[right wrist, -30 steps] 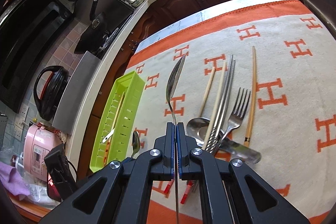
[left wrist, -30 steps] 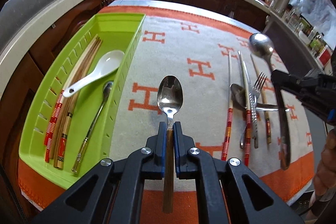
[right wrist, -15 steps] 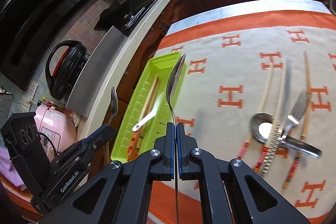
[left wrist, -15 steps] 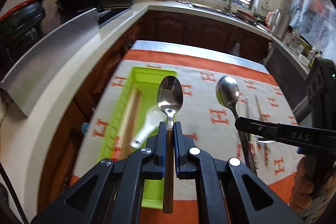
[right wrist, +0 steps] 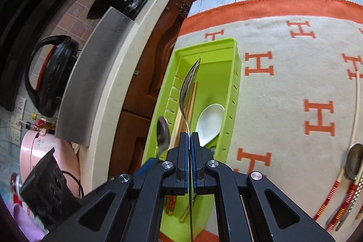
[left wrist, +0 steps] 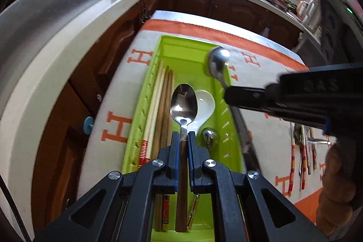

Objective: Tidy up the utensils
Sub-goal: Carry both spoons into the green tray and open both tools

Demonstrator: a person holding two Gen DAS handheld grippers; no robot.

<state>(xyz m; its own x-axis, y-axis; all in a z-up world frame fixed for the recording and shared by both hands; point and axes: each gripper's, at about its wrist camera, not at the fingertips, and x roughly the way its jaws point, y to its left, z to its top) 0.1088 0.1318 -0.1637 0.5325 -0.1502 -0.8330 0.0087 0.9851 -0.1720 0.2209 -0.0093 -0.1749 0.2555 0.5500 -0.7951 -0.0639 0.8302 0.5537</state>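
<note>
My left gripper (left wrist: 183, 137) is shut on a wooden-handled metal spoon (left wrist: 183, 103) and holds it above the green tray (left wrist: 181, 49). My right gripper (right wrist: 189, 137) is shut on a large steel spoon (right wrist: 188, 85), seen edge-on, also above the tray (right wrist: 229, 44). That spoon's bowl (left wrist: 216, 61) shows in the left wrist view over the tray's right wall. The left gripper's spoon (right wrist: 163, 133) shows in the right wrist view. In the tray lie chopsticks (left wrist: 158, 106), a white ceramic spoon (left wrist: 205, 103) and a small metal spoon (left wrist: 211, 136).
Loose chopsticks, a fork and a spoon (left wrist: 304, 151) lie on the orange-and-cream cloth (right wrist: 295, 83) to the right of the tray. The table's left edge drops to dark cabinets (left wrist: 109, 56). A counter with appliances (right wrist: 54, 74) runs along the left.
Both grippers have moved left, from over the cloth to above the green tray, each still holding its spoon. The right gripper now sits close beside the left.
</note>
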